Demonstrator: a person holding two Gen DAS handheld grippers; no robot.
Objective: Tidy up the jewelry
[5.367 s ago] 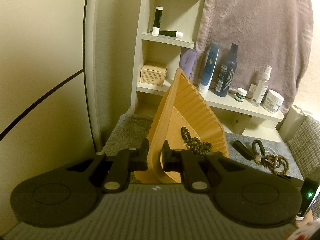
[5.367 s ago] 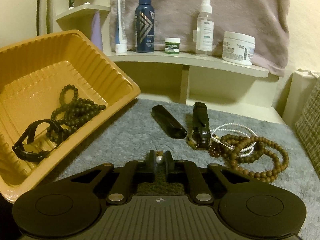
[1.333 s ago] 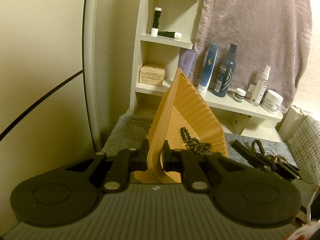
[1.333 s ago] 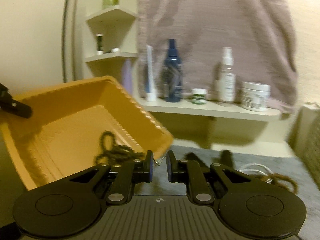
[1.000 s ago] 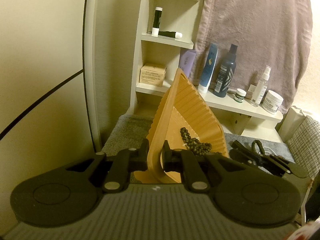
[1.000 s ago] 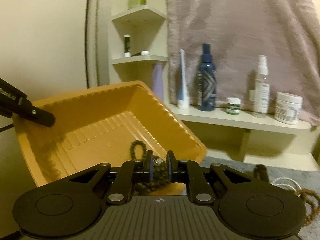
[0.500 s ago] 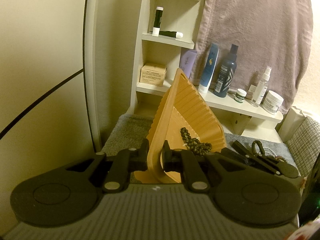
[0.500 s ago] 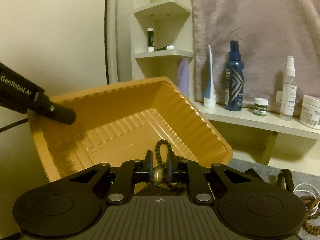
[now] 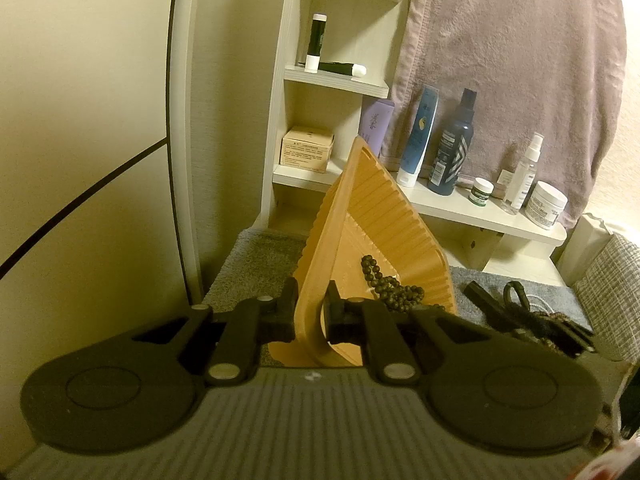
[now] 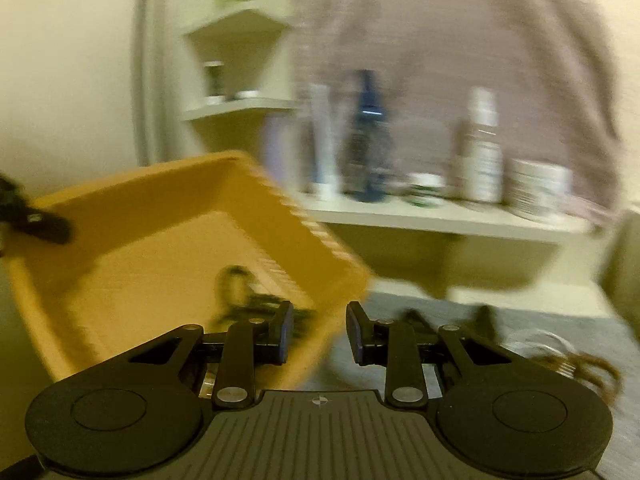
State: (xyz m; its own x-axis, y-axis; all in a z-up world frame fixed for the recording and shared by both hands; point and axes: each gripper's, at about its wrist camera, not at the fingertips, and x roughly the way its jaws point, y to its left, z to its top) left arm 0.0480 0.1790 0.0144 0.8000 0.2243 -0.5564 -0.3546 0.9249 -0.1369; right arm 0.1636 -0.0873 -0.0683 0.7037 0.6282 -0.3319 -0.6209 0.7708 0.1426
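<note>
Two tongs work around one orange tray (image 9: 384, 216), which stands tilted on the grey counter (image 9: 256, 264), its near rim lifted. Left tongs (image 9: 311, 304) are pressed together on that rim, one finger outside the wall and one inside, so the tray hangs from the pinch. Inside the tray, down at its low end, lies a heap of dark beads (image 9: 390, 284); in the right wrist view the same beads (image 10: 248, 300) show only as a blurred dark tangle on the tray floor.

Right tongs (image 10: 320, 334) sit just over the tray's low corner (image 10: 328, 272), spread apart with nothing between the fingers; their jaws have just been opening. The whole right wrist view is smeared, so small details there cannot be told. Near the tray's upper left rim in that view, the dark tip of the left tongs (image 10: 40, 220) grips the wall.

Beside the tray on the counter, toward the right in the left wrist view, lie a black bar (image 9: 486, 300), a dark ring (image 9: 516, 292) and, past them, brown bead strands (image 10: 588, 368) with a pale cord, all apart from the tray. Behind the tray runs a white shelf (image 9: 480, 212) carrying a blue bottle (image 9: 452, 148), a blue tube (image 9: 420, 136), a spray bottle (image 9: 524, 172) and a white jar (image 9: 546, 204), with a mauve towel (image 9: 520, 60) hanging above them
</note>
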